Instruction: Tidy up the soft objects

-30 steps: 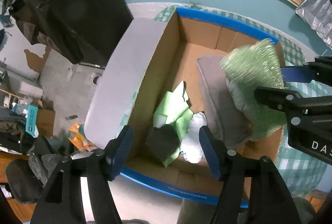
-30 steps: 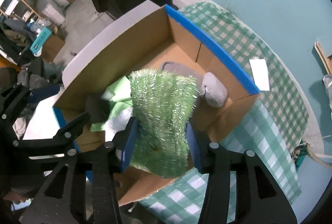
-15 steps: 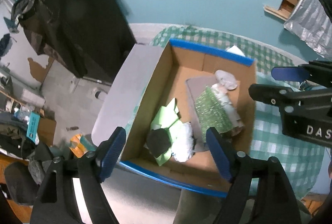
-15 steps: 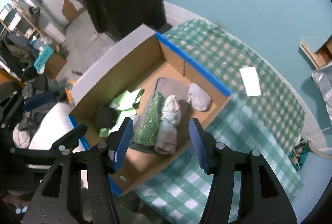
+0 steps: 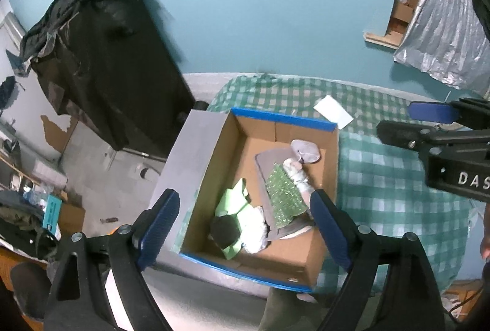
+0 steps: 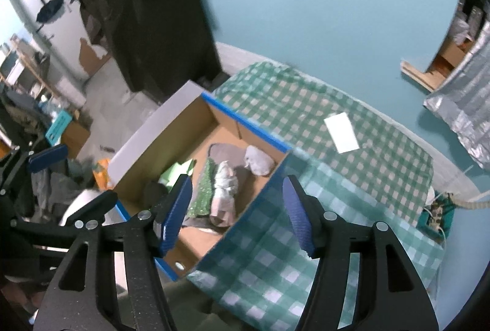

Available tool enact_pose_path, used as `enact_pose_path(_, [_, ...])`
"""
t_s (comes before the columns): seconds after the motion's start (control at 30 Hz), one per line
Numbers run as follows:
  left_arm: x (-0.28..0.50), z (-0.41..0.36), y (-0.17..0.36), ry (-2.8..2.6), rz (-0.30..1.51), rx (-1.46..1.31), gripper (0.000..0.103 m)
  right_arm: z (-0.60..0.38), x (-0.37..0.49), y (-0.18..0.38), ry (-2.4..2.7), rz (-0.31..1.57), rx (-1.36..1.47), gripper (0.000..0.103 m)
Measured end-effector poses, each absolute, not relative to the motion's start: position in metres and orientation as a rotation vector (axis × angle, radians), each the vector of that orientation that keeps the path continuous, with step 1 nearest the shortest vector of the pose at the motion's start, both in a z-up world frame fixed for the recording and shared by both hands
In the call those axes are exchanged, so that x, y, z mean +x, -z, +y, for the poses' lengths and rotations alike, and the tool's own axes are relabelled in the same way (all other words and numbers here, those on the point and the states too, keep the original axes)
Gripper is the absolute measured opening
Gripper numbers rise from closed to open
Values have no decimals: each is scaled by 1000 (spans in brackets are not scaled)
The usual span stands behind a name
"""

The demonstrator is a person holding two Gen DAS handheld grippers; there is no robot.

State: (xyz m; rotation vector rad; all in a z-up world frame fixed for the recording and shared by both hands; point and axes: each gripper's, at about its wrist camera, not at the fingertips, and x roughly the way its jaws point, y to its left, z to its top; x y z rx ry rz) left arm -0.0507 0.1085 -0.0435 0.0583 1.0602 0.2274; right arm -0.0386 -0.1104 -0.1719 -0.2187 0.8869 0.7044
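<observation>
From the left wrist, the left gripper [image 5: 245, 223] is opening, empty, above the cardboard box [image 5: 211, 153] holding the sparkly green cloth [image 5: 283, 193], while from the right wrist the right gripper [image 6: 237, 208] likewise spreads empty, apparently having released it.

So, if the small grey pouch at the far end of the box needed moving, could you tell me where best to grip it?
Probably across the rounded middle of the grey pouch, coming straight down from above: it lies flat in the cardboard box corner, walls close on two sides, so a side approach looks blocked.
</observation>
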Motion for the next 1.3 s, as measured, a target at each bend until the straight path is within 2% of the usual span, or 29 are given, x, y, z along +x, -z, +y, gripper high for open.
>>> enact_pose_path(0.7, [-53,60,10,-122,988,81,93,-190,-58,137,-519,773,-118,64])
enact_pose_path(1.3, [-53,57,16,-135,1015,68,93,-206,-58,141,-493,770,-120,64])
